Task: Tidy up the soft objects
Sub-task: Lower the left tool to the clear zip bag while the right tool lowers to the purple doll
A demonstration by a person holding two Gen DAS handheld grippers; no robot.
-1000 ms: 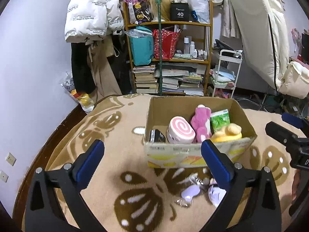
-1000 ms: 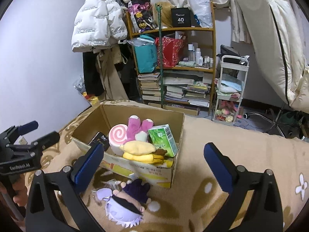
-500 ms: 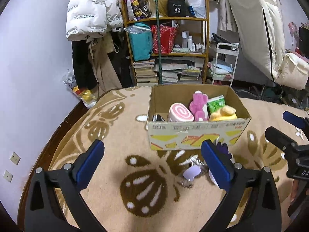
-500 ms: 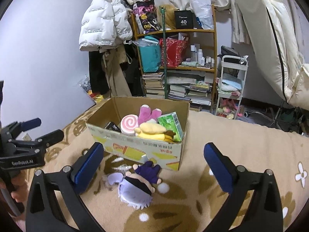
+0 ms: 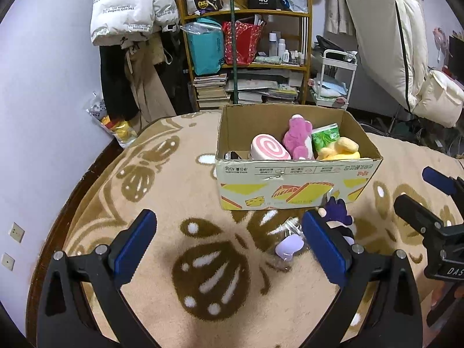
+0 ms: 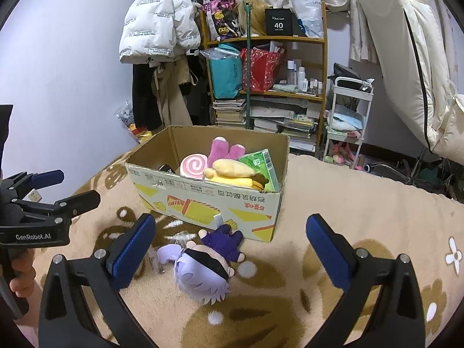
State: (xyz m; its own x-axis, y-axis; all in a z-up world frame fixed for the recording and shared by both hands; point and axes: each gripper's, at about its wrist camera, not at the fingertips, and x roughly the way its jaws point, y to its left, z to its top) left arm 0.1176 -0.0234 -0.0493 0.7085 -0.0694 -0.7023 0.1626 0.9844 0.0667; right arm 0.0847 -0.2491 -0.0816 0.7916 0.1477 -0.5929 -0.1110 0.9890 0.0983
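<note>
A cardboard box [image 5: 295, 185] [image 6: 203, 200] stands on the tan blanket and holds a pink swirl cushion [image 5: 269, 151], a pink plush [image 5: 297, 140], a green packet [image 5: 326, 137] and a yellow plush [image 5: 339, 148]. A purple-clad plush doll [image 6: 203, 269] with pale hair lies on the blanket in front of the box, partly hidden behind my left finger in the left wrist view [image 5: 337, 217]. My left gripper [image 5: 226, 246] is open and empty, back from the box. My right gripper [image 6: 229, 249] is open and empty, above the doll.
A clear plastic wrapper with a lilac piece [image 5: 288, 245] lies beside the doll. Behind the box stand a cluttered wooden shelf [image 5: 246, 58], hanging coats [image 5: 133, 14], a white trolley [image 5: 333, 81] and a leaning mattress [image 5: 385, 34]. The blanket [image 5: 174, 191] ends at a dark wooden rim on the left.
Both grippers have pulled back from the box and risen, so the box looks smaller and farther. The doll now shows fully in the right wrist view. Both stay open.
</note>
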